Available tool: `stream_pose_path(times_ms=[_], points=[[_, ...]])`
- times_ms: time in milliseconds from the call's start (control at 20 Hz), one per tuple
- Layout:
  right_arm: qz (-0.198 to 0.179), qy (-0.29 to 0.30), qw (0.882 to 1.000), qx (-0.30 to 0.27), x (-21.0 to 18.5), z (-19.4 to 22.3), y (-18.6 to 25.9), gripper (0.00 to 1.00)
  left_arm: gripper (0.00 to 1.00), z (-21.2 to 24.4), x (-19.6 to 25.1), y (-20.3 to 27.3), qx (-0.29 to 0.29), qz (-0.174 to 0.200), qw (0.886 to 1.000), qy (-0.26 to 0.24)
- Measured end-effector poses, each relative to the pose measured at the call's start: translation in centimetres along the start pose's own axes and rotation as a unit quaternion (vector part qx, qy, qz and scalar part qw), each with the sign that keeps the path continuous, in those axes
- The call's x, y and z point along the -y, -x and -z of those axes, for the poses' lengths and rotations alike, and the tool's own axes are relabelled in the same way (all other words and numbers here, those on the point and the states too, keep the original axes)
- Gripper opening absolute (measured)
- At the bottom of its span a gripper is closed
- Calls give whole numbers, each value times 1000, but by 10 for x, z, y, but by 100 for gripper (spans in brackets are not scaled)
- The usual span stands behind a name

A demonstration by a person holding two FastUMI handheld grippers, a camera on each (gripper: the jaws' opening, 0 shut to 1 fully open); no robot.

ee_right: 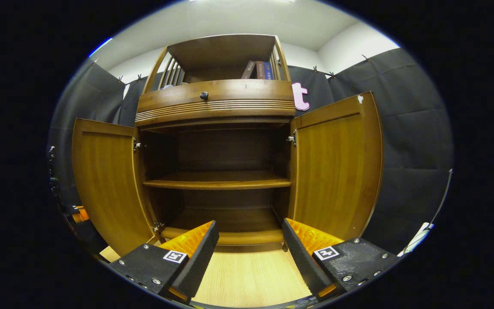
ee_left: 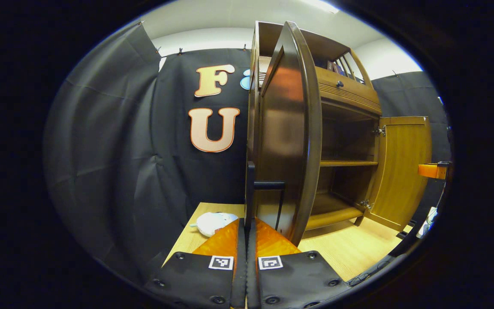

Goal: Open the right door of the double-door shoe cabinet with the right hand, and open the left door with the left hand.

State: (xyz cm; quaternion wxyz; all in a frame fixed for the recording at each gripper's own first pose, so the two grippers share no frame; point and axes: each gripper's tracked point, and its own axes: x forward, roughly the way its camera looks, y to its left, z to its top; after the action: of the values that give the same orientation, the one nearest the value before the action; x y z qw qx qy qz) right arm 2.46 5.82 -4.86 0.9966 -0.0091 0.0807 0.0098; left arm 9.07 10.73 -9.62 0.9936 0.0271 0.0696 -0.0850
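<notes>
Left tongs (ee_left: 246, 223) pinched the black bar handle (ee_left: 268, 185) of the brown wooden cabinet's left door (ee_left: 287, 128); right tongs (ee_right: 249, 234) gaped wide, empty.

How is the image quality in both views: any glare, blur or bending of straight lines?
Left gripper view: the left door bows strongly, looks slightly soft, and carries a reddish sheen. Right gripper view: sharp, with the cabinet edges curved outward and its lower shelves in shadow.

The white object (ee_left: 215, 223) behind the left door (ee_left: 287, 137) is partly hidden, perhaps a shoe.
</notes>
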Motion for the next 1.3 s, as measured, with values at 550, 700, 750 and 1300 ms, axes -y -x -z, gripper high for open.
stream_pose_path(times_ms=[550,700,750,1300], points=[[-20,-8,1000,-3,-15,-5,5,92,5,0,-19,10,-7,35,999,8],[-23,-9,1000,-6,-14,-3,6,92,8,1,-20,30,-16,17,1000,3],[-23,-9,1000,-6,-13,-4,6,92,8,1,-22,40,-22,7,1000,7],[0,28,1000,-14,24,-27,24,92,8,-84,48,110,-14,-37,999,6]])
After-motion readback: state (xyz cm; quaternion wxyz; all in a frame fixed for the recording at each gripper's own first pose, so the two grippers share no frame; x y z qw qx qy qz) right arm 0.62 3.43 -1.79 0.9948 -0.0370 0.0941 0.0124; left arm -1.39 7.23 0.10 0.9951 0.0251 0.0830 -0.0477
